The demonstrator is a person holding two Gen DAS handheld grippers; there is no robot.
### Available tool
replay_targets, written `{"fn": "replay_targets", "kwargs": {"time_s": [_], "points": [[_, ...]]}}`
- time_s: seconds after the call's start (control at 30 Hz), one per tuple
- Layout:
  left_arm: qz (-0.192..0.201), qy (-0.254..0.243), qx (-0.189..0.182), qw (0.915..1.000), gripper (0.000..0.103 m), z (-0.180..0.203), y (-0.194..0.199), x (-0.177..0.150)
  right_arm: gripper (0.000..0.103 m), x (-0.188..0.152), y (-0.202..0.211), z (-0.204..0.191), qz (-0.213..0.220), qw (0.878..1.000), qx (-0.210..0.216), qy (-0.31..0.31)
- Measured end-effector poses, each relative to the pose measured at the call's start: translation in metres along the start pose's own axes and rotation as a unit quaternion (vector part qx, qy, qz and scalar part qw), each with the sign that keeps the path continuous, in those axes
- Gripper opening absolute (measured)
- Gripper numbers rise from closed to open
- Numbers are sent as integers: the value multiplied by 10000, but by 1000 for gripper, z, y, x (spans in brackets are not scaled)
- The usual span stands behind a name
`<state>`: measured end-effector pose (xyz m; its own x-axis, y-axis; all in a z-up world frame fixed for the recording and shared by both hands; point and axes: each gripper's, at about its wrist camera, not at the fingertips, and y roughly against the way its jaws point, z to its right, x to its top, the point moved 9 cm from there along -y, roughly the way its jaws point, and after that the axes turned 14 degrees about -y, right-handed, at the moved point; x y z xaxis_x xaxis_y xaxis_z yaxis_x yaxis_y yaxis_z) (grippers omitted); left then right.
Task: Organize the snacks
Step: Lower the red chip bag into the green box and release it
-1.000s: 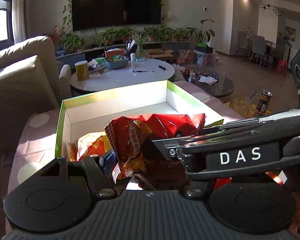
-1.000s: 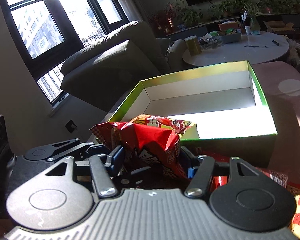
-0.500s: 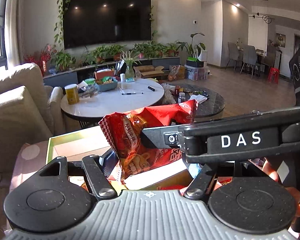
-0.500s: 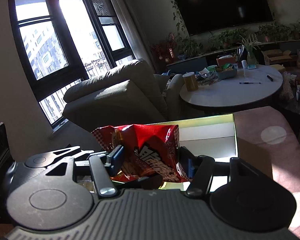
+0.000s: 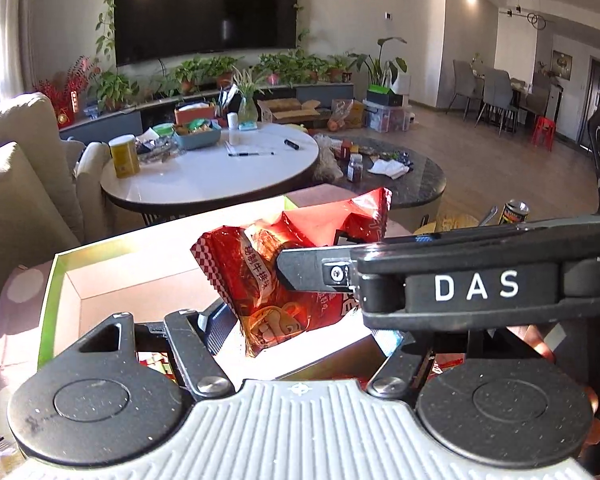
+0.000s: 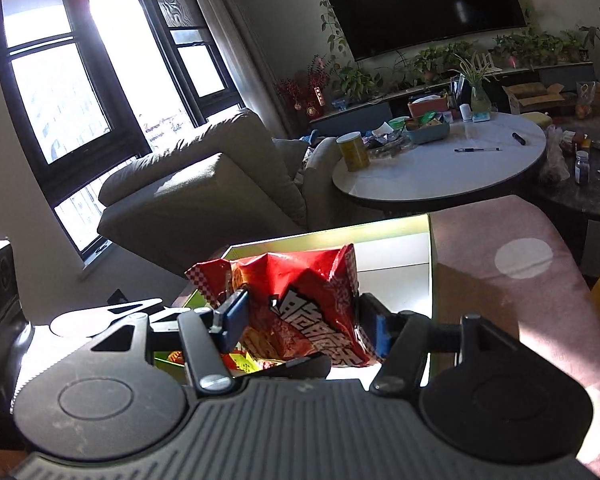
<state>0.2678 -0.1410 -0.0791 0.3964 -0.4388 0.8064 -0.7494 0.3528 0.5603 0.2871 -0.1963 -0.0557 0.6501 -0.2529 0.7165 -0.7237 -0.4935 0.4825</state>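
Note:
A red snack bag (image 6: 308, 300) is clamped between my right gripper's (image 6: 304, 324) blue-padded fingers and hangs above the near corner of the green-rimmed white box (image 6: 400, 226). The same bag (image 5: 296, 280) shows in the left wrist view, with the right gripper's finger lying across it from the right. My left gripper (image 5: 300, 328) sits just behind and below the bag, over the box (image 5: 60, 276). Its fingers stand wide apart and hold nothing. Other snack packets (image 6: 244, 360) lie in the box below.
The box rests on a pink, white-dotted surface (image 6: 520, 256). A beige sofa (image 6: 204, 184) stands to the left. A round white table (image 5: 212, 172) with a yellow can, pens and a bowl is beyond the box, and a dark round table (image 5: 412, 176) is to its right.
The right gripper has lifted the red bag out of the box's near corner and holds it higher. The left gripper rose with it, then tilted back down toward the box.

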Motion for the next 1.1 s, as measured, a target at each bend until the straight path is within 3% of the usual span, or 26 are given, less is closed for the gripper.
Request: {"fn": "replay_targets", "kwargs": {"time_s": [0.43,0.73,0.8,1.1], "points": [[-354,55,-76,9993,66,2,-21,-12,63,-2,-13,14,-162,9997,-66,-194],[-349,161,-99,9992,70,1,-23,-16,63,-5,-16,17,-234,9994,-91,-259],[-373,178,-51,9991,76,0,-23,-16,63,-5,-17,18,-239,9992,-104,-291],[-277,137,273,9991,77,-12,-5,-15,63,-1,-11,25,-36,9993,-180,-329]]}}
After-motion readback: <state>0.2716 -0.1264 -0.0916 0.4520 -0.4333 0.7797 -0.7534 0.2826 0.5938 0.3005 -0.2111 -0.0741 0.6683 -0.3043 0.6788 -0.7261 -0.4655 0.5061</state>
